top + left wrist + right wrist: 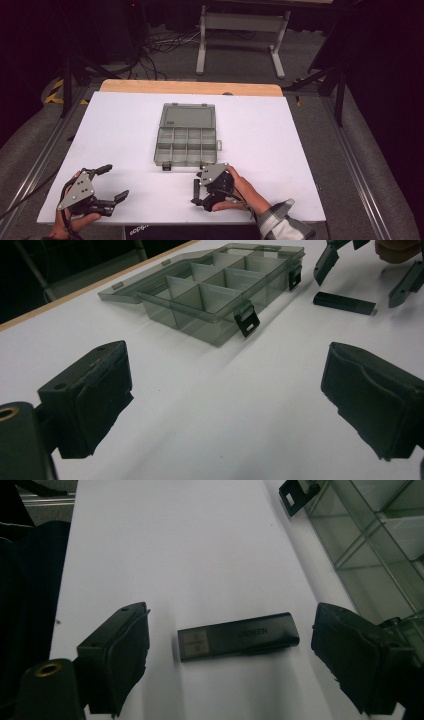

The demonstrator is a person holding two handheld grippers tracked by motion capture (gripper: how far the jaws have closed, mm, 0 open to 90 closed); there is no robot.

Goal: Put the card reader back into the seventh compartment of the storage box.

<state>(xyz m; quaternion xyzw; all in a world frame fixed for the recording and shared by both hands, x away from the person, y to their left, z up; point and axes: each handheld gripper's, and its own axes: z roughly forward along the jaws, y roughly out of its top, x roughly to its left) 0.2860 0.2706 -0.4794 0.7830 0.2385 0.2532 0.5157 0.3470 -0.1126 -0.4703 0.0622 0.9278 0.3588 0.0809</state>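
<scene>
A smoky clear compartment box (pixel 187 142) lies open in the middle of the white table (pixel 120 125), its lid (pixel 188 116) folded back flat. In the left gripper view the box (pixel 220 290) shows bare compartments and black latches. A black stick marked UGREEN (pixel 239 636) lies flat on the table between the jaws of my right gripper (pixel 232 647), which is open and not touching it. The same stick (pixel 195 187) rests just in front of the box, under my right gripper (pixel 198 190). My left gripper (pixel 114 182) is open at the near left, with nothing between its jaws.
The table's near edge runs close behind both hands. A wooden strip (pixel 190 87) borders the far edge. Beyond it stand a grey table frame (pixel 240 35) and floor cables (pixel 155 47). From the left gripper (pixel 227 385), the stick (pixel 344 303) and right gripper (pixel 365 277) lie ahead to the right.
</scene>
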